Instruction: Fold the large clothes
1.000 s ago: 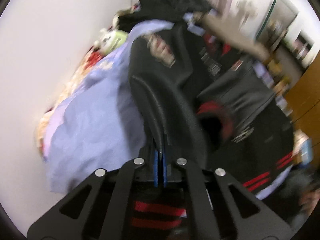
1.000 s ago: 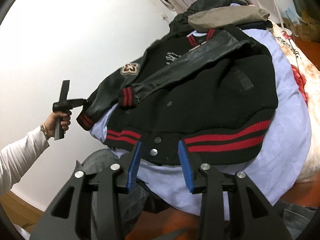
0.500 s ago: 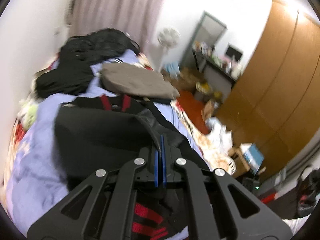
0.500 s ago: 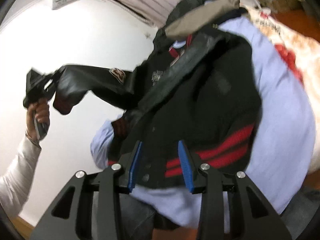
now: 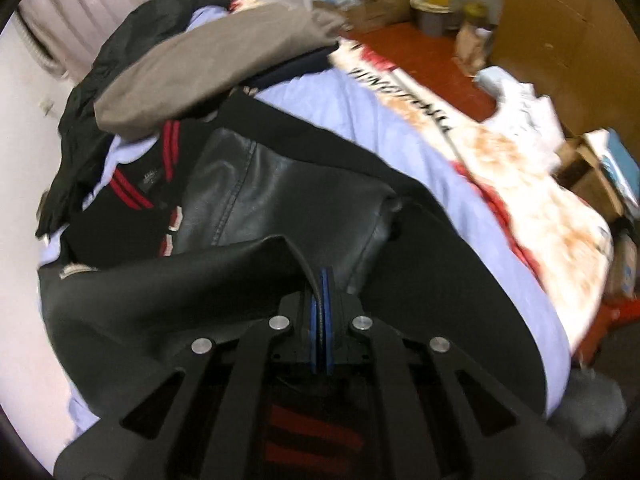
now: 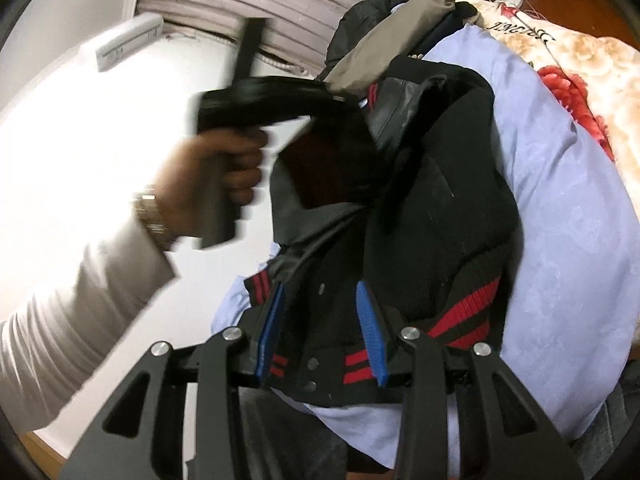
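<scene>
A black varsity jacket [image 6: 448,216] with leather sleeves and red-striped trim lies on a lilac bed cover [image 6: 560,184]. My left gripper [image 5: 320,292] is shut on the jacket's leather sleeve [image 5: 192,280] and holds it lifted over the jacket's body [image 5: 432,264]. In the right wrist view the hand-held left gripper [image 6: 224,120] carries that sleeve above the jacket's chest. My right gripper [image 6: 320,312] is open and empty, hovering just above the striped hem [image 6: 460,312].
A folded brown garment [image 5: 216,48] and dark clothes [image 5: 120,56] are piled at the bed's far end. A floral quilt [image 5: 520,168] hangs off the bed's right side. Boxes and clutter [image 5: 592,160] sit on the red floor by a wooden wardrobe [image 5: 560,8].
My left gripper has lifted the sleeve from the bed's left side and swung it up and across over the jacket's body. My right gripper stays open near the hem.
</scene>
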A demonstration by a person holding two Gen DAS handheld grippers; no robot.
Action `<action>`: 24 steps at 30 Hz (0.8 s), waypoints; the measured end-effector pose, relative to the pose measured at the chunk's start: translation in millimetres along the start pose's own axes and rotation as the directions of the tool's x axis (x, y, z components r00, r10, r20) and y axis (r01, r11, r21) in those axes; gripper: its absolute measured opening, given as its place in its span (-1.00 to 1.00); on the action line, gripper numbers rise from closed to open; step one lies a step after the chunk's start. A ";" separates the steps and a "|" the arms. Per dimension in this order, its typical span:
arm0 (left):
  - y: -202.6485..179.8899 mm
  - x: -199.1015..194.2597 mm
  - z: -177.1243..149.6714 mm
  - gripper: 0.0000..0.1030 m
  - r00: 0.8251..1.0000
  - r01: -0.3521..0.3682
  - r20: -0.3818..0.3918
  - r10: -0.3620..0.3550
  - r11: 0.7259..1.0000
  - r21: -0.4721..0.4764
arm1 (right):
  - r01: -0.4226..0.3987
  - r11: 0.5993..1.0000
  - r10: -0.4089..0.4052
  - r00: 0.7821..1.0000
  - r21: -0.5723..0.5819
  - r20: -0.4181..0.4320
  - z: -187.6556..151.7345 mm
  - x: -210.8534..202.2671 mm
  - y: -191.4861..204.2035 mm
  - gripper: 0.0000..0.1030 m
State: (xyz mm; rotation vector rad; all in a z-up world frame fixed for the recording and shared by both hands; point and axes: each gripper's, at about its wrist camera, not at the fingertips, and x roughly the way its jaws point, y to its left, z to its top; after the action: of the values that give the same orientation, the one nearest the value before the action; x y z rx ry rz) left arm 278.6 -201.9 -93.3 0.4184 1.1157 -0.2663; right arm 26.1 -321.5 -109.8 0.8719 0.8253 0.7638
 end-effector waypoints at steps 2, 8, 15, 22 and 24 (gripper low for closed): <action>-11.1 15.1 1.2 -0.95 1.000 -0.028 -0.006 0.028 1.000 -0.003 | -0.012 1.000 0.011 1.000 0.022 0.010 1.6 -3.3 -3.3 -0.24; -18.6 17.4 2.0 -0.84 0.994 -0.097 -0.038 0.098 0.995 0.030 | -0.037 0.996 0.037 0.999 0.087 0.001 5.4 -1.3 -13.2 -0.10; -8.7 -18.3 -13.3 -0.47 0.996 -0.089 -0.010 0.090 0.993 0.074 | -0.087 0.991 0.087 0.996 0.097 0.003 9.3 4.4 -10.5 0.09; 33.3 -66.8 -44.2 -0.12 0.995 -0.020 0.092 0.022 1.000 -0.023 | -0.094 0.992 0.090 0.995 0.085 0.050 13.2 -8.8 -8.8 0.15; 56.3 -76.2 -56.2 -0.12 0.993 -0.004 0.120 0.012 0.998 -0.070 | -0.105 0.989 0.101 0.994 0.104 0.044 14.3 -7.6 -10.1 0.31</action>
State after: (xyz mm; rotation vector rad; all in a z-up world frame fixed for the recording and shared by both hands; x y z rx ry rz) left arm 224.2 -126.4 -34.4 0.3403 1.0019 -0.2419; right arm 37.1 -337.1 -110.8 1.0279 0.7967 0.7962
